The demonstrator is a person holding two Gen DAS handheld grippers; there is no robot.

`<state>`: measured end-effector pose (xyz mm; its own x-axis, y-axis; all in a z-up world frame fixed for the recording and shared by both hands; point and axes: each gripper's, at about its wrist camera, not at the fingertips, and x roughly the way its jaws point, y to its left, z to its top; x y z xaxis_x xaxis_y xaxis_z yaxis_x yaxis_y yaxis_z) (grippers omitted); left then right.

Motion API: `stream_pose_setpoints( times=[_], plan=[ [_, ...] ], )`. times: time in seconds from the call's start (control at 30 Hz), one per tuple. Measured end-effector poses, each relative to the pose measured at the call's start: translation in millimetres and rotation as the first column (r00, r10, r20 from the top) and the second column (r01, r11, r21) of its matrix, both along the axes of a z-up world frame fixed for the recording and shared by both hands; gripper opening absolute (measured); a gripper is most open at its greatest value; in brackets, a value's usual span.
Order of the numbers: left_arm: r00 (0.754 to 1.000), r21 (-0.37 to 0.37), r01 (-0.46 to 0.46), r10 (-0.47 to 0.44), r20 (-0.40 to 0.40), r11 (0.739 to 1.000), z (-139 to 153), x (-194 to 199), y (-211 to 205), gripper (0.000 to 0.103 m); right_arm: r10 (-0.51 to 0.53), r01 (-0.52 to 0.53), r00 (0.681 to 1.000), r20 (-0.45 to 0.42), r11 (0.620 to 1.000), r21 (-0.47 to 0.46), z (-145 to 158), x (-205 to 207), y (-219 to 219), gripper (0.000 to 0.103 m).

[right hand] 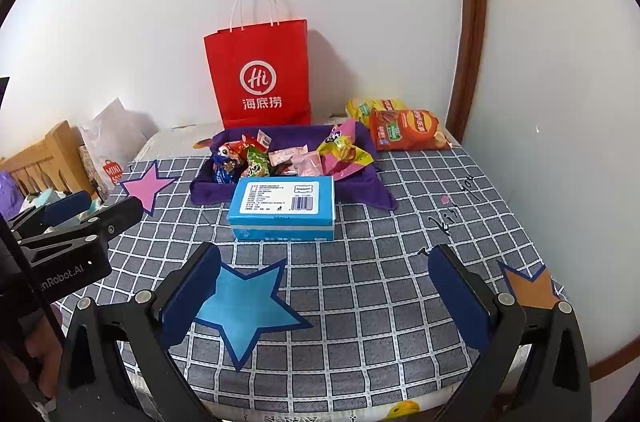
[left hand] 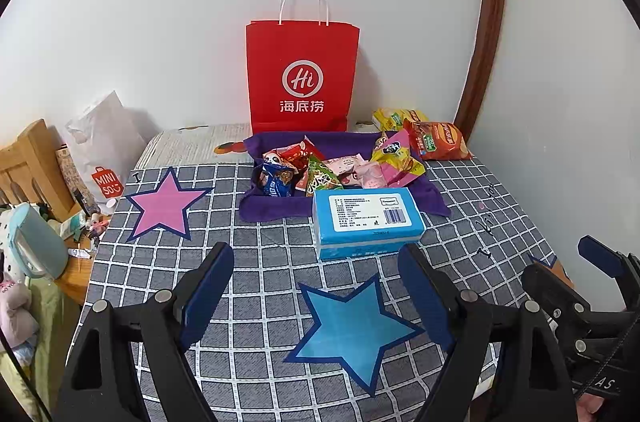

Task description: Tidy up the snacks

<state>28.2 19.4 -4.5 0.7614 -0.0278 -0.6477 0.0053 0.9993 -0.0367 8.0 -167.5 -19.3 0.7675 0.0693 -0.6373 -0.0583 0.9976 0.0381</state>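
1. Purple cloth tray point(left hand: 276, 212) held my mixed snack packets point(left hand: 320, 174) at the far middle, a red paper bag point(left hand: 302, 74) behind it.
2. I saw a blue tissue pack point(left hand: 368, 218) just near of it.
3. My left gripper point(left hand: 320, 286) and right gripper point(right hand: 324, 282) hovered with jaws wide apart, holding nothing.

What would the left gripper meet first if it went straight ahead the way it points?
Likely the checked cloth near the blue star; the left gripper is open and empty, and the blue tissue box lies beyond.
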Motion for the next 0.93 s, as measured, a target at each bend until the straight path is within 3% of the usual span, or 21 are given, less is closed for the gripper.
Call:
stream_pose_setpoints(
  times=[0.93],
  plan=[
    [1.000,-0.012,-0.001,0.001,-0.005,1.000,-5.2,13.2,2.1,0.083,0.008,-0.008,1.000,0.008,1.000,0.016,-2.9,10.7,4.1,0.102]
  ],
)
